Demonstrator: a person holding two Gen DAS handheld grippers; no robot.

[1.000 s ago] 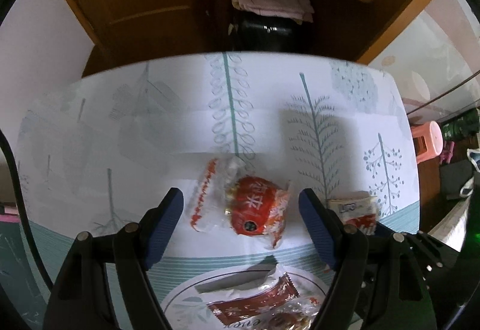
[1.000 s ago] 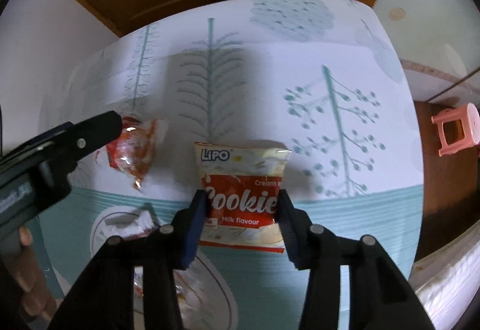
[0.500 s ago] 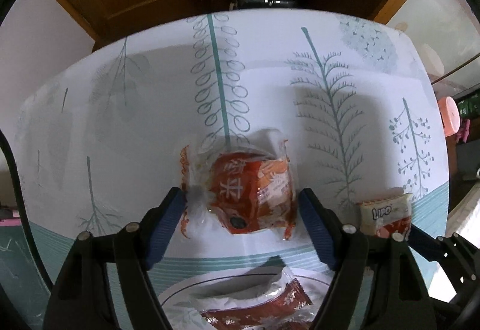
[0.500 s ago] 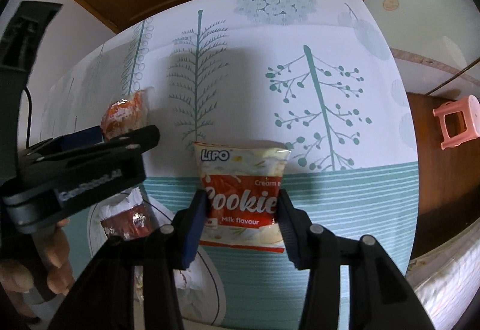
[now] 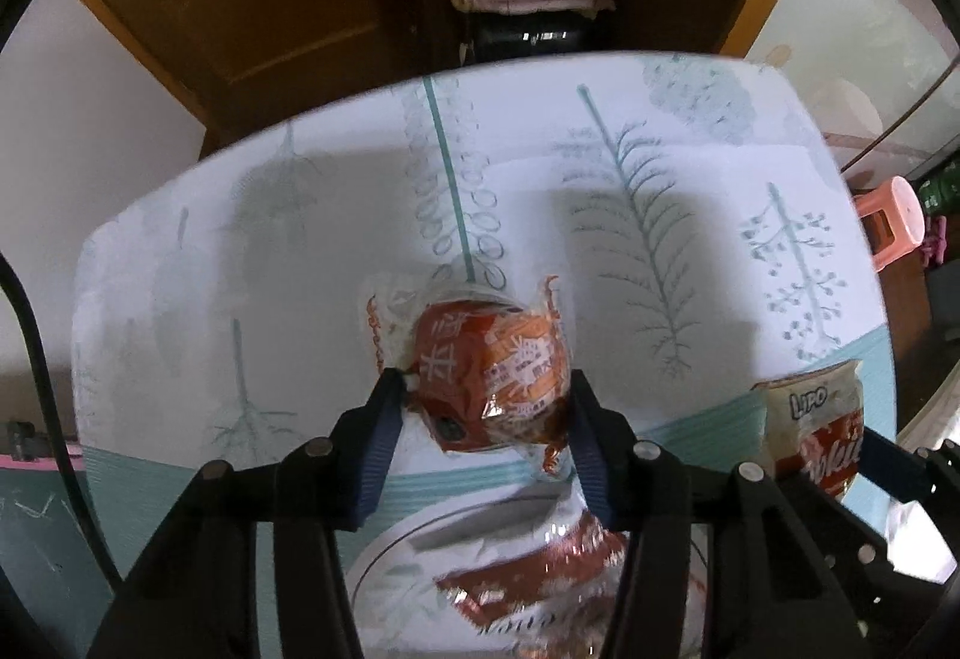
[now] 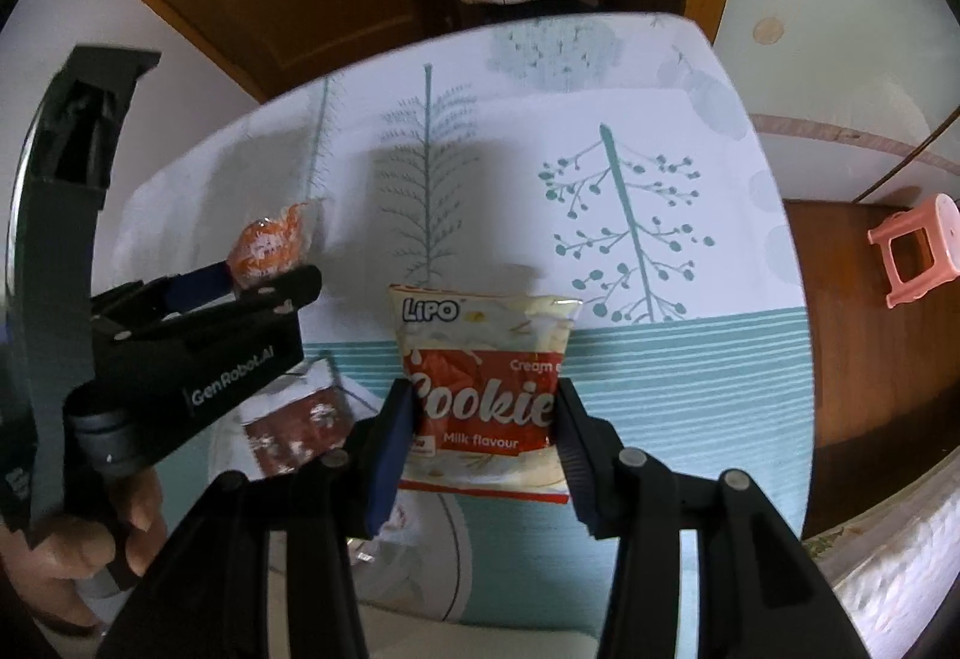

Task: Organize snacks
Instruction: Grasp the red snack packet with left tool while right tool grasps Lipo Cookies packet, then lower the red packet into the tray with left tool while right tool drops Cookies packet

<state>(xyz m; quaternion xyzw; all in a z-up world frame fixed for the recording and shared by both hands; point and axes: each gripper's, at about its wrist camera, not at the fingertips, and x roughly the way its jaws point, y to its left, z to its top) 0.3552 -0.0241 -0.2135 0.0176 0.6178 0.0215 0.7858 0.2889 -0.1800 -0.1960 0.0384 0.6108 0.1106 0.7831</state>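
left gripper [image 5: 483,407] closed on the orange snack packet [image 5: 492,377], its blue-padded fingers [image 5: 375,449] pressing both sides of the round wrapper; the packet sits above the table [image 5: 660,191], over the near teal band of the tree-print cloth. right gripper [image 6: 483,422] clamped on the lipo cookie pack [image 6: 483,389], jaws narrow, gripping the lower half of the pack, which stands upright with its label facing the camera. in the right wrist view, the left gripper appears at left with the packet in its tips, and the person's left hand [image 6: 90,551] on its handle. white plate [image 5: 384,551] at the near table edge, below both grippers, holds a red-brown wrapped snack [image 5: 540,575]. pink stool [image 6: 912,245] on the floor at right, well apart from the table
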